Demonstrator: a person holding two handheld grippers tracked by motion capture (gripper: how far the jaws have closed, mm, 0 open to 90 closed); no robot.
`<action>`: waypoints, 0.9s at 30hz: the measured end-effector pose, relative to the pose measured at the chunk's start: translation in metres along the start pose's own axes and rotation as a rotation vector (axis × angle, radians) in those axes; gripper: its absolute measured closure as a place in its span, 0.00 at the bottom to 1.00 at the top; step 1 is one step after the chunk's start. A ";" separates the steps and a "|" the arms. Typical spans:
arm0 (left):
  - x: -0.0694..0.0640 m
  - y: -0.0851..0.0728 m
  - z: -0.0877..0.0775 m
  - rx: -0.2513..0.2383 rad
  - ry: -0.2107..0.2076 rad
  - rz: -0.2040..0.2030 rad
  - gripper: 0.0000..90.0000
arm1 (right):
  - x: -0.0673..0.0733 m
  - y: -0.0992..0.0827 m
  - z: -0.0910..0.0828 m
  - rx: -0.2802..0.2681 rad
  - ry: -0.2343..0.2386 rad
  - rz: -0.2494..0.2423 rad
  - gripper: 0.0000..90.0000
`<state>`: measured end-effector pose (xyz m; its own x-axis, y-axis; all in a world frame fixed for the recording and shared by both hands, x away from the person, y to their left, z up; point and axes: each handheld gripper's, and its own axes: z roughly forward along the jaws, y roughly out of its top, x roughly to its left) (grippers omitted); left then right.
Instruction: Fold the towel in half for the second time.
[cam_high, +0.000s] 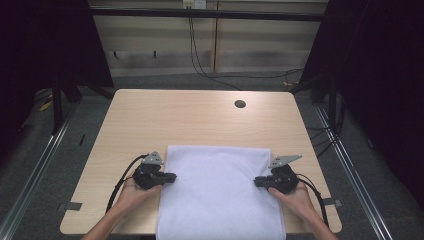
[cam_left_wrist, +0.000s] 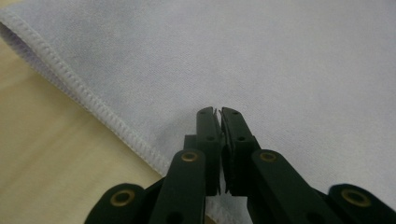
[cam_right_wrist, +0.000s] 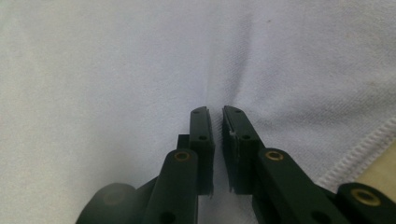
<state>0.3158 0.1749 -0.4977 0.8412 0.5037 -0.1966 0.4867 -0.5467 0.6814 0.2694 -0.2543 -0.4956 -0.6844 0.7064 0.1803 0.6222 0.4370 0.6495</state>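
so the white towel (cam_high: 217, 192) lies flat along the table's (cam_high: 150, 120) near edge, hanging over it a bit. left gripper (cam_high: 170, 177) pinches its left hem, right gripper (cam_high: 258, 181) its right hem, likely to lift and fold. the gripper views show the jaws nearly shut on cloth (cam_left_wrist: 280, 70); the high view can't.

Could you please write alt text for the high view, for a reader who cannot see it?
A person's two hands hold black tongs at opposite side edges of a white towel spread over the near part of a light wooden table: the left tongs at its left edge, the right tongs at its right. The towel's near end hangs over the table's front edge.
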 end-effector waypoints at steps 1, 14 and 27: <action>0.000 0.000 0.000 0.000 0.000 0.000 0.96 | 0.002 -0.003 -0.002 0.000 0.008 -0.004 0.92; -0.010 -0.007 -0.030 -0.058 -0.057 -0.007 0.83 | 0.011 -0.006 -0.030 -0.094 -0.001 -0.031 0.78; 0.068 0.024 -0.009 -0.107 0.054 -0.138 0.59 | -0.074 0.024 -0.006 -0.103 -0.111 0.085 0.64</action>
<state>0.3822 0.2019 -0.4878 0.7528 0.6058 -0.2575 0.5664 -0.3967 0.7224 0.3329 -0.2995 -0.4885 -0.5813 0.7980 0.1588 0.6300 0.3179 0.7086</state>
